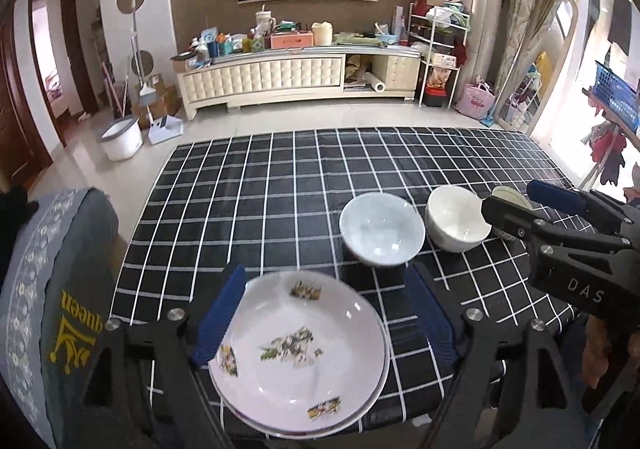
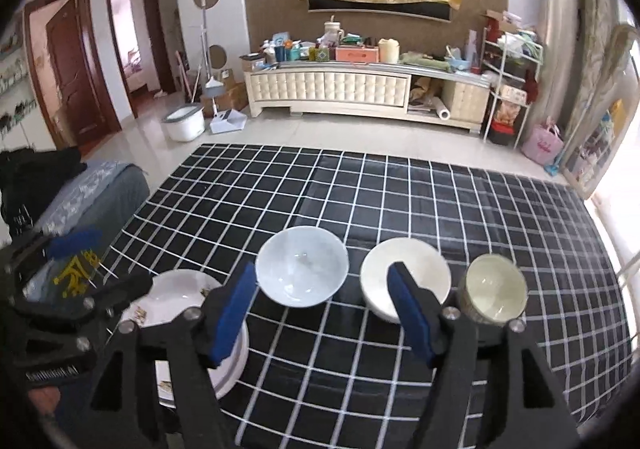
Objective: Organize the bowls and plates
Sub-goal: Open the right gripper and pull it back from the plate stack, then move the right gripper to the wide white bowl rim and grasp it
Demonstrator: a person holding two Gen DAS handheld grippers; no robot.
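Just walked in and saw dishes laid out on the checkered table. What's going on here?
A person holding a gripper in each hand is sorting dishes. The left gripper is open above the patterned plates, which sit stacked at the table's near edge. The right gripper is open too, holding nothing, above the pale blue bowl, white bowl and cream bowl, which stand separately in a row on the tablecloth.

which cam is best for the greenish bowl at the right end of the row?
Right wrist. There the greenish bowl shows its whole rim and inside, beside the white bowl. In the left wrist view only a sliver of it peeks out behind the right gripper.
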